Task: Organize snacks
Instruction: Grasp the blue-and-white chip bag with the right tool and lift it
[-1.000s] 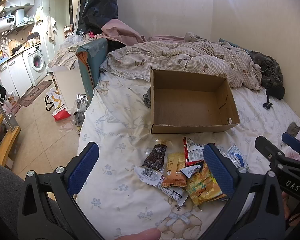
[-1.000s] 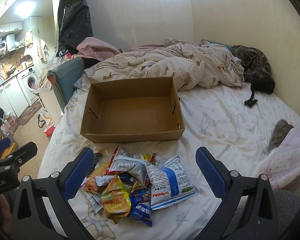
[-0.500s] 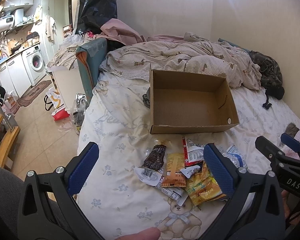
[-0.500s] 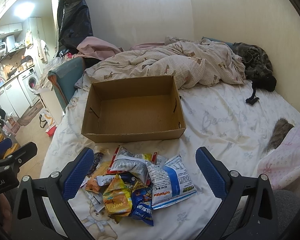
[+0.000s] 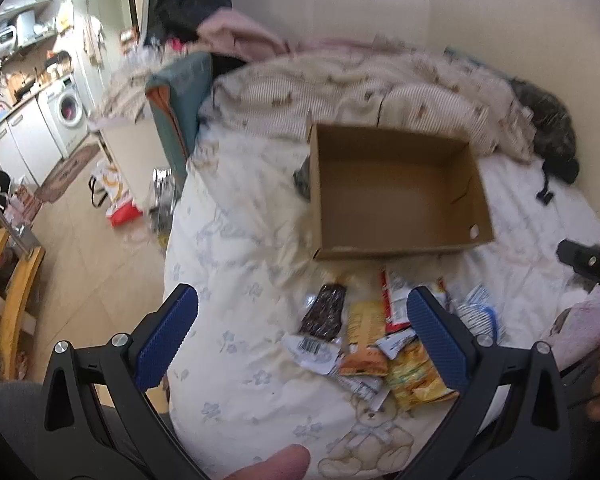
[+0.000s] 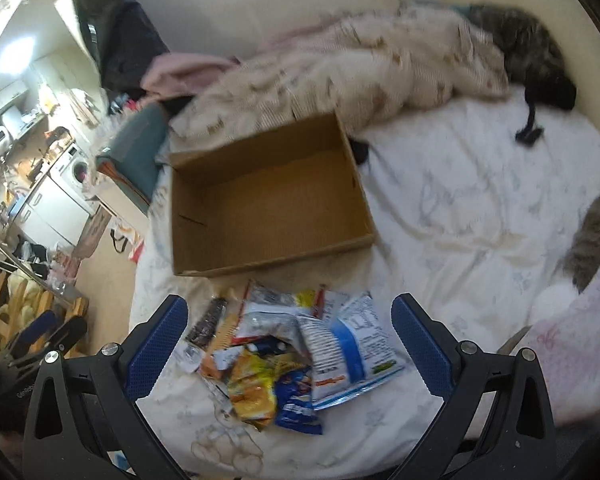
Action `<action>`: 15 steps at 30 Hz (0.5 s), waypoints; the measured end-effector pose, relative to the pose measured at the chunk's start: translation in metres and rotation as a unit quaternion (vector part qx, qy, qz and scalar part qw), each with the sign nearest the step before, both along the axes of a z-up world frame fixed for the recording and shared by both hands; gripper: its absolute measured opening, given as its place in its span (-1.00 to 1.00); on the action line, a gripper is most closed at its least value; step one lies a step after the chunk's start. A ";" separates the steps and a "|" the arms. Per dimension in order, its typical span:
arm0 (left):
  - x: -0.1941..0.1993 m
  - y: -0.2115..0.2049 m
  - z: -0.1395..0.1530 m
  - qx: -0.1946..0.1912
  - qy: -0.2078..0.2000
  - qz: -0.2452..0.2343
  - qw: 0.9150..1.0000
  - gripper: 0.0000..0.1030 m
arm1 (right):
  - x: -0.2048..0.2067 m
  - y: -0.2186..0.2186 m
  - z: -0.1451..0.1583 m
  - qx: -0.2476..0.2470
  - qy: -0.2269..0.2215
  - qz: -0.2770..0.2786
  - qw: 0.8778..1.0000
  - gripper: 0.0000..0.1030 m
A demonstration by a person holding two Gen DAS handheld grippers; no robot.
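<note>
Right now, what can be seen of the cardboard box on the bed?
The cardboard box is plain brown corrugated card, rectangular, open at the top with no lid or flaps showing, and nothing inside. Small slits mark two of its inner walls, and the left wrist view shows a small round hole near one corner. It sits flat on the white bedsheet, with its far side by the rumpled beige blanket. The snack pile lies just in front of it. Neither gripper touches it.
</note>
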State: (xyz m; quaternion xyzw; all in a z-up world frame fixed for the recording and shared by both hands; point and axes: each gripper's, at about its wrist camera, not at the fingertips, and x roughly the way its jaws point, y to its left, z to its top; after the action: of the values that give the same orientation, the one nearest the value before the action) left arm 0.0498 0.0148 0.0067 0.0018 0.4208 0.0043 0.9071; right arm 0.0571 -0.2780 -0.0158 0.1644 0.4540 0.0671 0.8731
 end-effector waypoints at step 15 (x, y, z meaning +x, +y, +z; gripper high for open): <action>0.050 0.019 -0.049 -0.023 0.106 0.024 0.994 1.00 | 0.067 0.004 -0.156 -0.028 0.292 0.089 0.952 1.00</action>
State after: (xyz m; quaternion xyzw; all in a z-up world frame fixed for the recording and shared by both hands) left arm 0.1001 0.0342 -0.0425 -0.0290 0.5141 0.0165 0.8571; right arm 0.1239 -0.2744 -0.1714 0.1114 0.7032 0.0807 0.6975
